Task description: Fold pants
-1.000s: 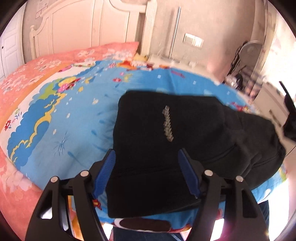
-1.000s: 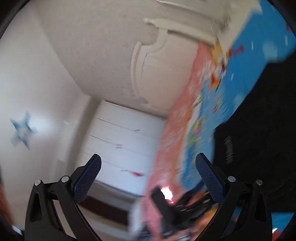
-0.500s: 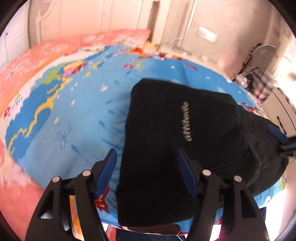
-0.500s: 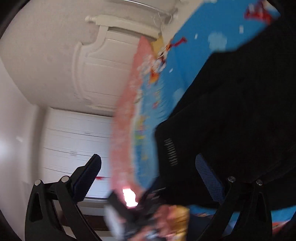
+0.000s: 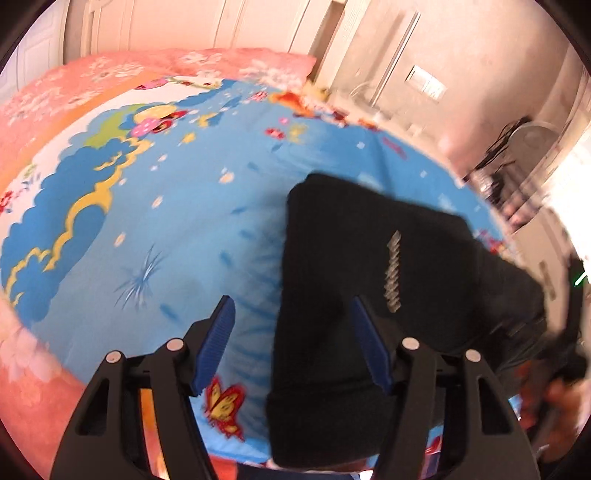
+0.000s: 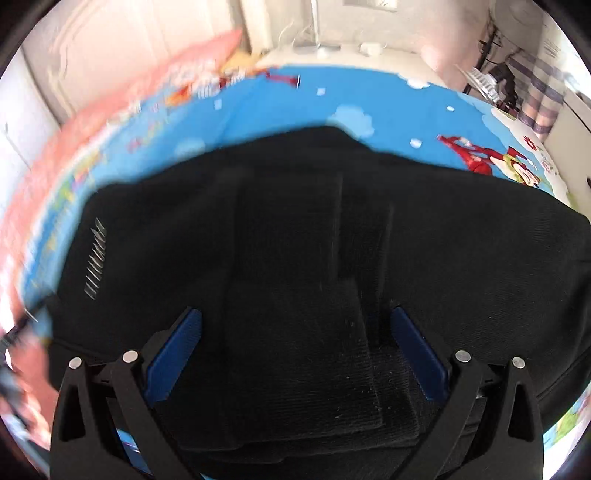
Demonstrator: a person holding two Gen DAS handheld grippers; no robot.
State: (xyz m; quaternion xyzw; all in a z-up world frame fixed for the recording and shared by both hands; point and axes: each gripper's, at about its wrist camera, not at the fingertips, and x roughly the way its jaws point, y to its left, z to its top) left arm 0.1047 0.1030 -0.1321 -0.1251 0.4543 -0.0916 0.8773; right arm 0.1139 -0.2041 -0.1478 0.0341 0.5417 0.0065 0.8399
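Note:
Black folded pants (image 5: 369,258) with a silver logo (image 5: 392,273) lie on a blue cartoon bedsheet (image 5: 166,221). My left gripper (image 5: 291,301) is open and straddles the pants' left edge, one finger above the sheet and the other above the cloth. In the right wrist view the pants (image 6: 295,221) fill the frame in stacked layers, logo (image 6: 95,258) at the left. My right gripper (image 6: 295,311) hovers open over them with nothing pinched. It shows only as a dark blur at the right rim of the left wrist view.
A pink floral cover (image 5: 110,81) runs along the far left of the bed, backed by a white headboard (image 5: 184,26). A fan (image 5: 532,136) and clutter stand beyond the bed's right side. The bed's near edge lies just below my left gripper.
My left gripper slid left, from over the pants to their left edge. The right gripper swung down from facing the wall and wardrobe to point at the pants.

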